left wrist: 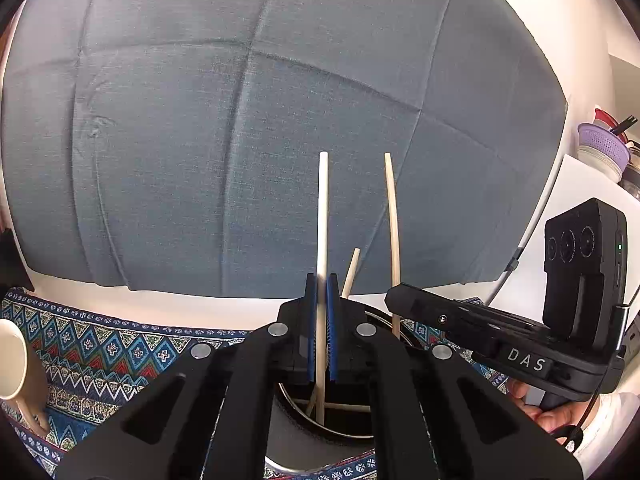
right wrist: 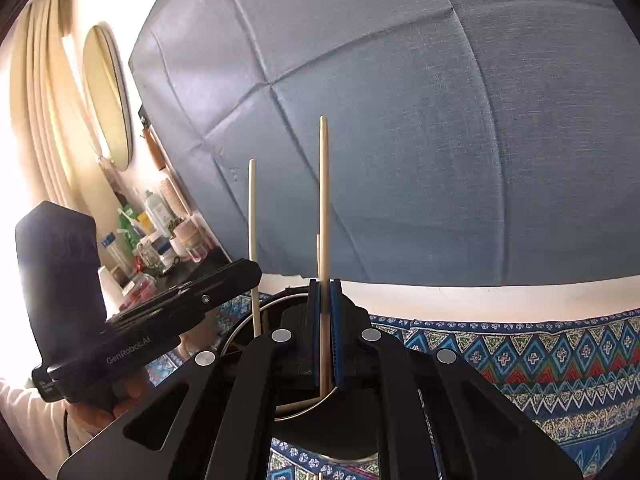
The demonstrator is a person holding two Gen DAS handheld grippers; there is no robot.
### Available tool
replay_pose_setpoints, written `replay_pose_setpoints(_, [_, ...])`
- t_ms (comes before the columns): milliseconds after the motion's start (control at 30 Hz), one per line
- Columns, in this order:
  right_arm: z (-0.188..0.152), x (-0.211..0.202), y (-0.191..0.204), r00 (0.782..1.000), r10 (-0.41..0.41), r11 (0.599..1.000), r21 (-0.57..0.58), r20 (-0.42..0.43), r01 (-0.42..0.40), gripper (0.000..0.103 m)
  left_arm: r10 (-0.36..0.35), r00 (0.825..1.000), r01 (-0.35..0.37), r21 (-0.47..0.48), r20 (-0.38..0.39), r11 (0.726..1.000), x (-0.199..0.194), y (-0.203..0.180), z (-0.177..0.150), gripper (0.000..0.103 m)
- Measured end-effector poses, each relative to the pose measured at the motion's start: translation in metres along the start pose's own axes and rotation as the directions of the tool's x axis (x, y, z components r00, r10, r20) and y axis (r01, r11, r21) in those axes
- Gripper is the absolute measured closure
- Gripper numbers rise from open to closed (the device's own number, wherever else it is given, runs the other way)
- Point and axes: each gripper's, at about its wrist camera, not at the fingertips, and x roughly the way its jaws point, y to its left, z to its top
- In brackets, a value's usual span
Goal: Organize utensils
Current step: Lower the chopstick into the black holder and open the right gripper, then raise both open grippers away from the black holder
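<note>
My left gripper (left wrist: 322, 280) is shut on a pale chopstick (left wrist: 323, 208) that stands upright, its lower end inside a round metal holder (left wrist: 296, 412) below the fingers. At the right, my right gripper (left wrist: 394, 296) grips a second chopstick (left wrist: 394, 232) over the same holder. A third chopstick (left wrist: 351, 268) leans in the holder, and another lies across its inside. In the right wrist view, my right gripper (right wrist: 325, 282) is shut on its upright chopstick (right wrist: 324, 200). The left gripper (right wrist: 252, 272) holds its chopstick (right wrist: 252, 220) at the left, above the holder's rim (right wrist: 240, 328).
A patterned blue cloth (left wrist: 100, 352) covers the table. A cream cup (left wrist: 16, 364) stands at the left edge. Blue fabric (left wrist: 280, 120) hangs close behind. A purple colander (left wrist: 602, 148) sits far right. Bottles and jars (right wrist: 152, 232) crowd a shelf under a round mirror (right wrist: 108, 96).
</note>
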Motion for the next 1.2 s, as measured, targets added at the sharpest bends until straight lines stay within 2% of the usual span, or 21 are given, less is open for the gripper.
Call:
replay_pose_setpoints(533, [-0.009,-0.016,0.011,0.998,-0.032,0.999,-0.016,-0.044,0.032,0.095,0.049,0.997,-0.05,-0.009,-0.061,0.999,-0.02,0.004,-0.014,0.098])
replay_pose_setpoints(567, [-0.009,-0.018,0.012,0.999,-0.033,0.999,-0.012,-0.043,0.033,0.095,0.057,0.996,-0.058,-0.013,-0.064,0.998,-0.022,0.004,-0.014,0.096])
replay_pose_setpoints(633, [-0.009,-0.023,0.012,0.998,-0.039,0.999,-0.005,-0.042,0.039,0.094,0.084,0.994,-0.085,-0.018,-0.064,0.996,-0.027,0.006,-0.015,0.084])
replay_pose_setpoints(733, [-0.01,-0.029,0.013,0.998,-0.055,0.998,-0.008,-0.043,0.055,0.094,0.103,0.993,-0.105,-0.032,-0.061,0.994,-0.036,0.009,-0.016,0.074])
replay_pose_setpoints(867, [-0.01,-0.038,0.014,0.997,-0.065,0.998,-0.012,-0.046,0.064,0.094,0.141,0.989,-0.143,-0.046,-0.052,0.989,-0.049,0.012,-0.019,0.068])
replay_pose_setpoints(933, [-0.01,-0.043,0.015,0.996,-0.072,0.997,-0.022,-0.048,0.071,0.093,0.152,0.987,-0.155,-0.062,-0.052,0.986,-0.056,0.013,-0.021,0.059])
replay_pose_setpoints(967, [-0.011,-0.045,0.015,0.996,-0.074,0.997,-0.022,-0.051,0.073,0.09,0.159,0.986,-0.163,-0.065,-0.054,0.985,-0.06,0.013,-0.022,0.057])
replay_pose_setpoints(1000, [-0.011,-0.048,0.016,0.996,-0.078,0.997,-0.021,-0.053,0.077,0.078,0.167,0.984,-0.17,-0.066,-0.053,0.983,-0.063,0.012,-0.022,0.053])
replay_pose_setpoints(1033, [-0.012,-0.051,0.016,0.995,-0.085,0.996,-0.02,-0.054,0.084,0.071,0.172,0.984,-0.176,-0.066,-0.054,0.982,-0.065,0.012,-0.024,0.049])
replay_pose_setpoints(1133, [-0.015,-0.058,0.019,0.993,-0.097,0.995,-0.035,-0.063,0.095,0.063,0.185,0.98,-0.189,-0.054,-0.072,0.98,-0.071,0.008,-0.026,0.044])
replay_pose_setpoints(1167, [-0.016,-0.06,0.02,0.992,-0.107,0.994,-0.04,-0.072,0.104,0.058,0.186,0.979,-0.19,-0.05,-0.077,0.98,-0.073,0.006,-0.028,0.043])
replay_pose_setpoints(1200, [-0.017,-0.062,0.021,0.991,-0.115,0.993,-0.044,-0.074,0.112,0.055,0.189,0.978,-0.194,-0.048,-0.089,0.98,-0.073,0.003,-0.03,0.036])
